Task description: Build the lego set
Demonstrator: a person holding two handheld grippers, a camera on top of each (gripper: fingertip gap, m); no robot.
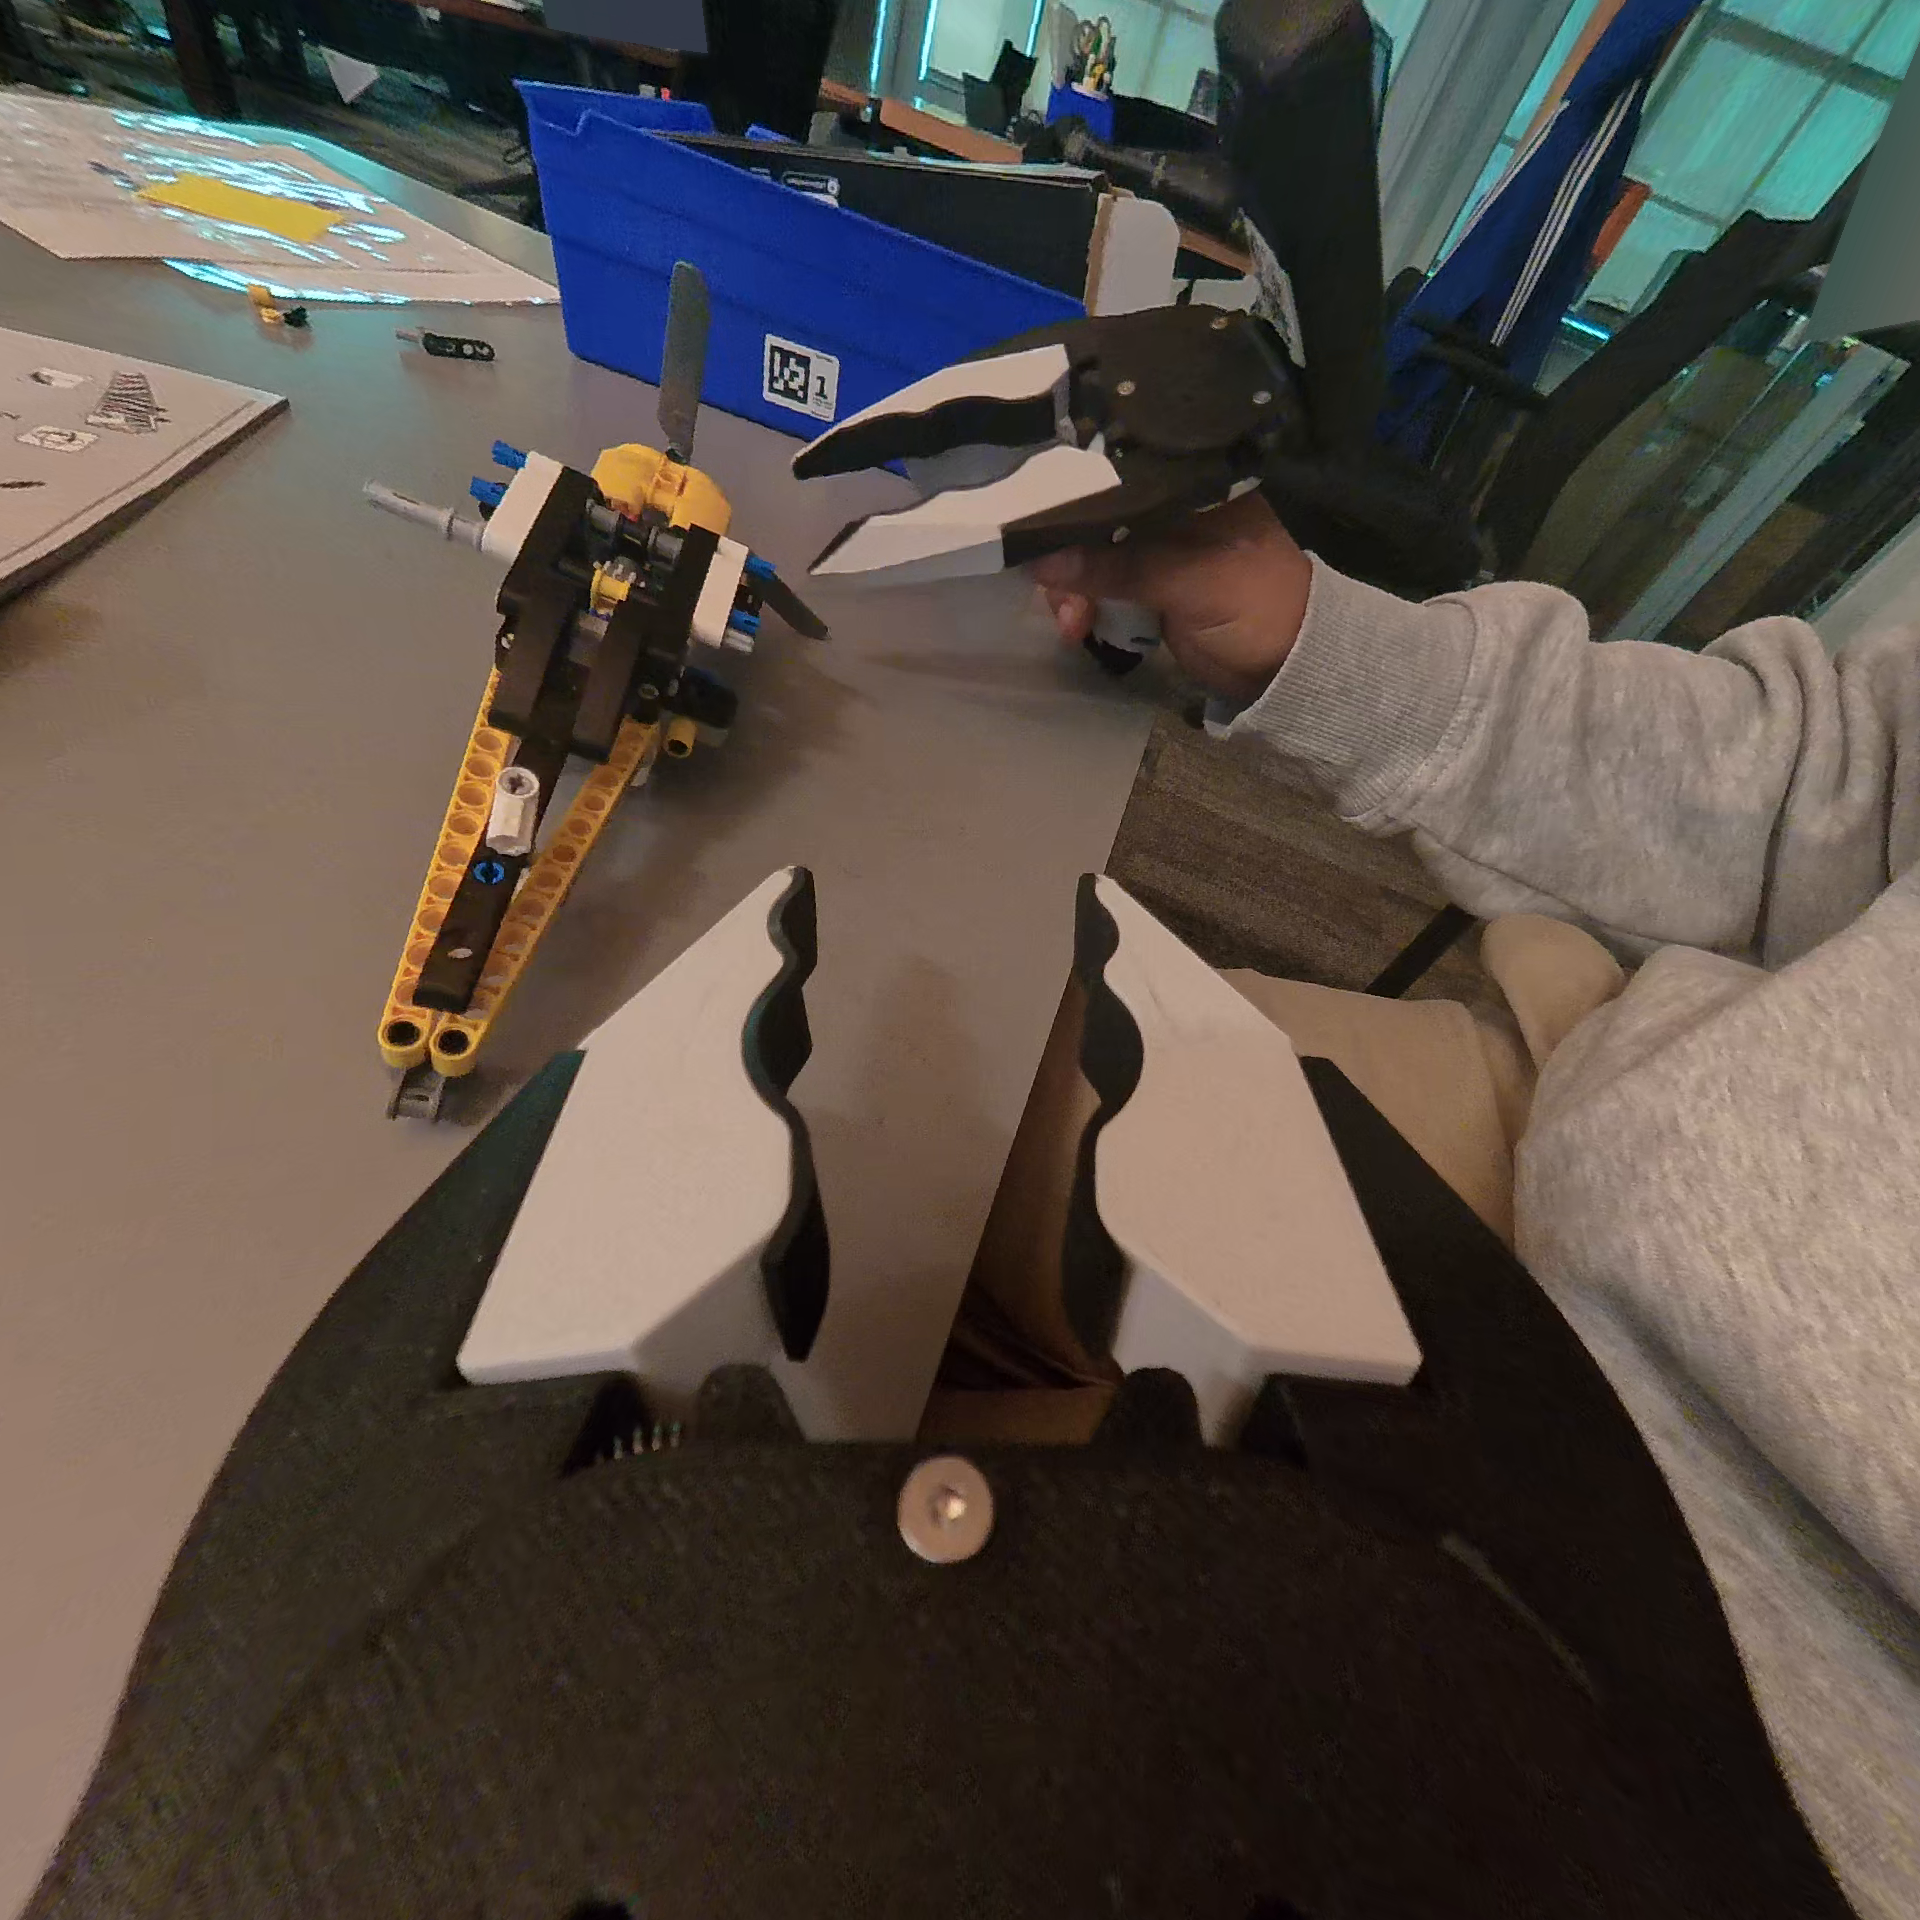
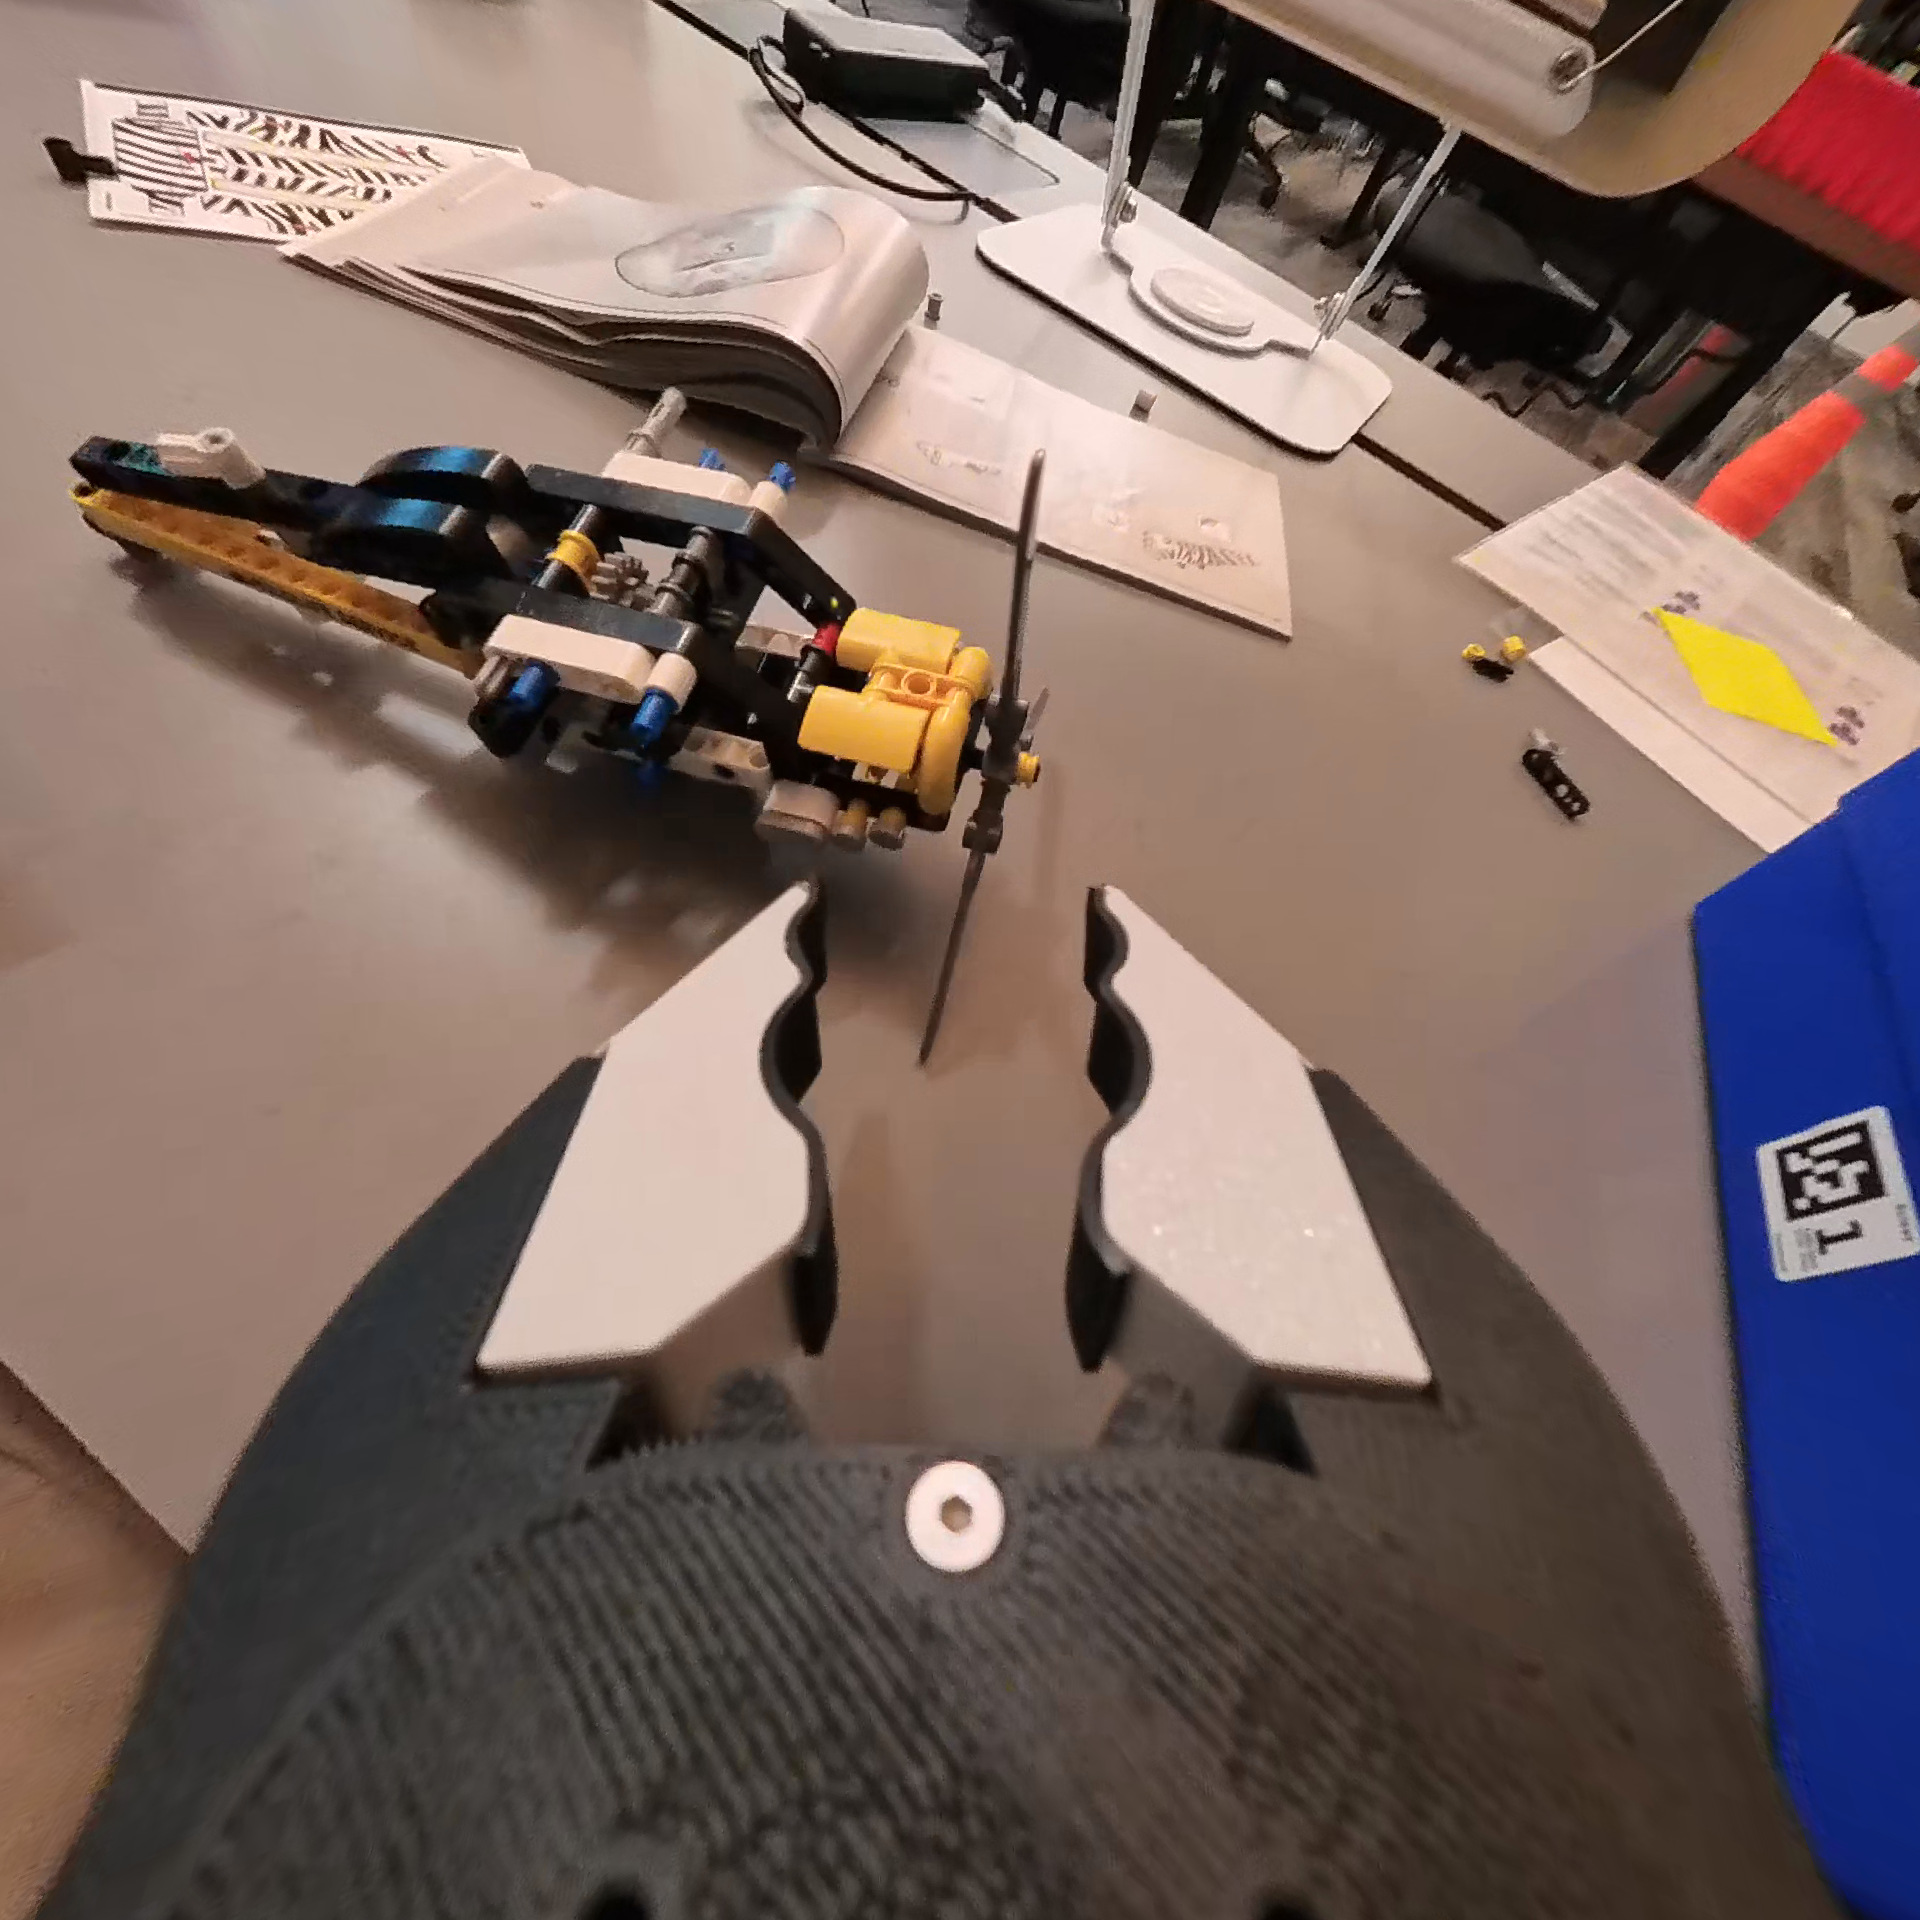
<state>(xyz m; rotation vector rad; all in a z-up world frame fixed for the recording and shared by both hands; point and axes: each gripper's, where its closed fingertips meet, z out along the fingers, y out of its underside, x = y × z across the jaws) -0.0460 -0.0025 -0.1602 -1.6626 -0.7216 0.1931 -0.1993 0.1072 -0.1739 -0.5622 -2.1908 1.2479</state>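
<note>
A partly built Lego plane [image 1: 582,665] lies on the grey table [image 1: 208,831]. It has yellow tail beams, a black and white body, a yellow engine block and a grey propeller [image 2: 1003,748] at its nose. My left gripper [image 1: 945,894] is open and empty, over the table edge to the right of the tail end. My right gripper [image 2: 951,914] is open and empty, just in front of the propeller, whose lower blade tip reaches between its fingers. It also shows in the left wrist view [image 1: 816,514], held by a hand right of the model.
A blue bin [image 1: 790,270] stands behind the model, also at the right in the right wrist view [image 2: 1829,1195]. An open instruction booklet [image 2: 727,301], paper sheets [image 2: 1704,644], a monitor stand [image 2: 1195,301] and small loose Lego pieces [image 2: 1553,779] lie around. The table edge [image 1: 1127,790] is at right. My left tips are roughly 8 cm from the partly built Lego plane [image 1: 582,665]. It turns up in the right wrist view [image 2: 382,508] as well.
</note>
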